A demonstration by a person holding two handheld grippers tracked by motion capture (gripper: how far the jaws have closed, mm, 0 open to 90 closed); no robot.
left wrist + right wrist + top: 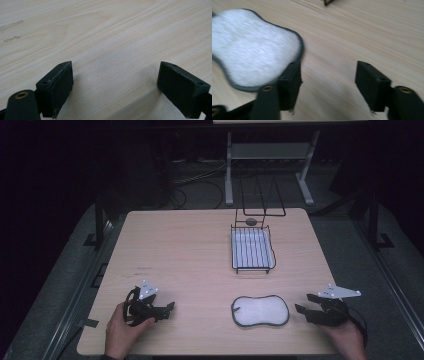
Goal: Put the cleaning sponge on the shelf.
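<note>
Though fuzzy, grey-rimmed peanut-shaped white pad [260, 311].

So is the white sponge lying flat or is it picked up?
Flat. The sponge lies on the table, and the right gripper beside it is open.

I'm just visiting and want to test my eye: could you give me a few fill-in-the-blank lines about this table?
1. The white sponge has a ____ edge.
2. The wire rack stands ____ the sponge from the person than the sponge.
3. The right gripper has its jaws ____, beside the sponge.
4. Between the left gripper jaws lies only bare ____.

Missing words: grey; farther; open; table
</note>
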